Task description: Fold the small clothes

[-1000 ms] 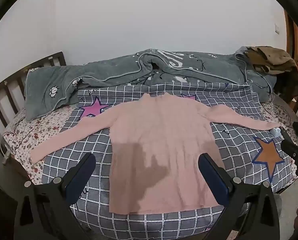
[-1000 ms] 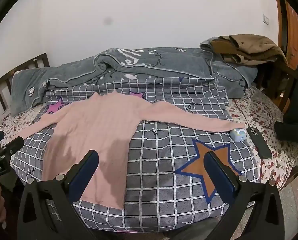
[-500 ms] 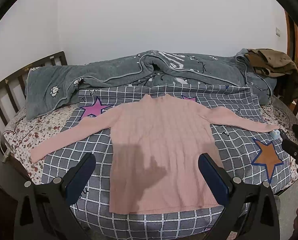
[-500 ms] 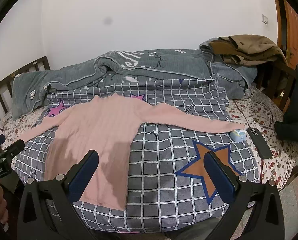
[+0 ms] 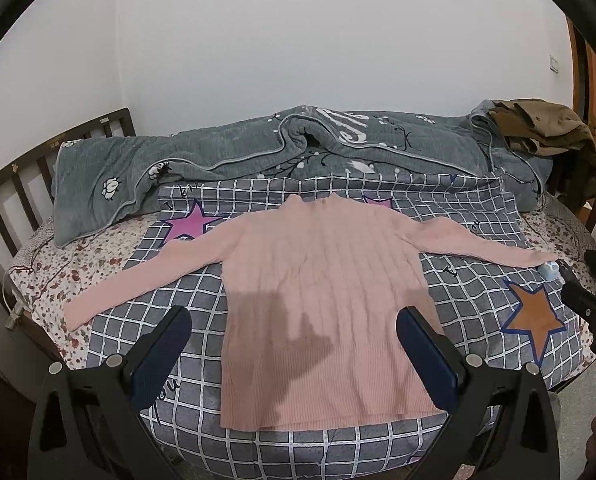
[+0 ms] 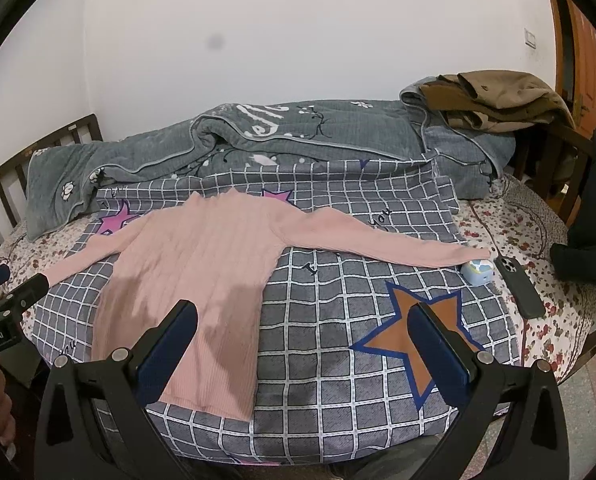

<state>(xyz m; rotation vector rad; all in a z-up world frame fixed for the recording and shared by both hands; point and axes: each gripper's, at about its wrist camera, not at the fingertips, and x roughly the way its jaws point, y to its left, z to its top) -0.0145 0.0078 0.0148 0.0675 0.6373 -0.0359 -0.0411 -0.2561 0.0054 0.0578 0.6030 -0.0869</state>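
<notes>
One pink sweater (image 5: 321, 300) lies flat ahead of the left gripper (image 5: 294, 344), both sleeves spread wide; in the right wrist view it sits ahead and left of the right gripper (image 6: 303, 344). Both grippers stand wide apart, holding nothing. One small blue case (image 6: 477, 271) and one phone (image 6: 517, 286) lie just beyond the right sleeve's cuff; I judge dragging that sleeve could snag them.

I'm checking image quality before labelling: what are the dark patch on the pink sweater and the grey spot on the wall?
Left wrist view: the patch on the pink sweater is a cast shadow, soft-edged, not a stain. Right wrist view: the same shadow falls on the sweater's lower part; the blurry grey spot looks like a lens smudge. Both views bend the edges, fisheye-style.
</notes>
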